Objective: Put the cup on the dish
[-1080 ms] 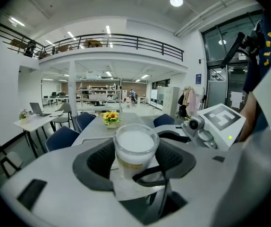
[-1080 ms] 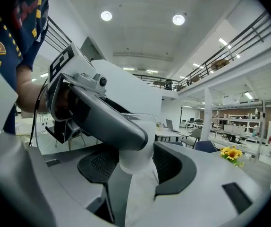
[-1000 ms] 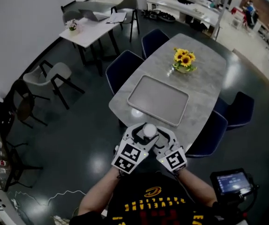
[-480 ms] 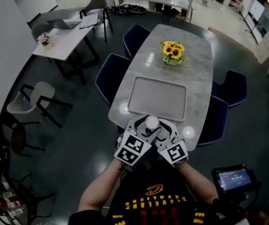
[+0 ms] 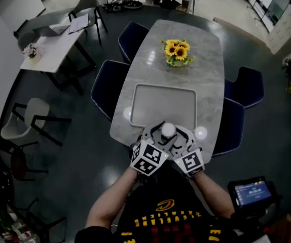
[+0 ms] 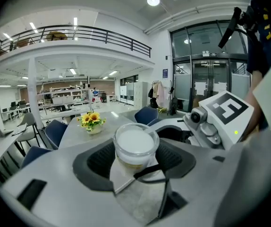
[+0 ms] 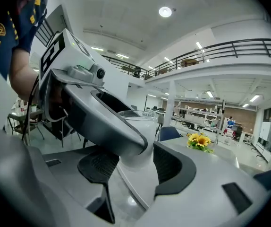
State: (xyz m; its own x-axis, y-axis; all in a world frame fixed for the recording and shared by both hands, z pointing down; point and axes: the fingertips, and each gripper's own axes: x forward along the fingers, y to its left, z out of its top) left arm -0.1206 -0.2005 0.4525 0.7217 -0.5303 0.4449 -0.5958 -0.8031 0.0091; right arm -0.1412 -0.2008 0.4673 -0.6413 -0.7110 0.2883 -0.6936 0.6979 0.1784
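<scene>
Your left gripper [image 6: 134, 151] and right gripper [image 7: 134, 161] both clamp the clear glass cup [image 5: 168, 129] | grey rectangular tray [image 5: 163, 104] now closer | placing seems next.

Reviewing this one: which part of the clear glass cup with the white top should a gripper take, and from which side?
Take the clear glass cup on its straight round side wall, below the rim, coming in level from the person's side. It stands upright with no handle visible, and the left gripper holds it that way.
</scene>
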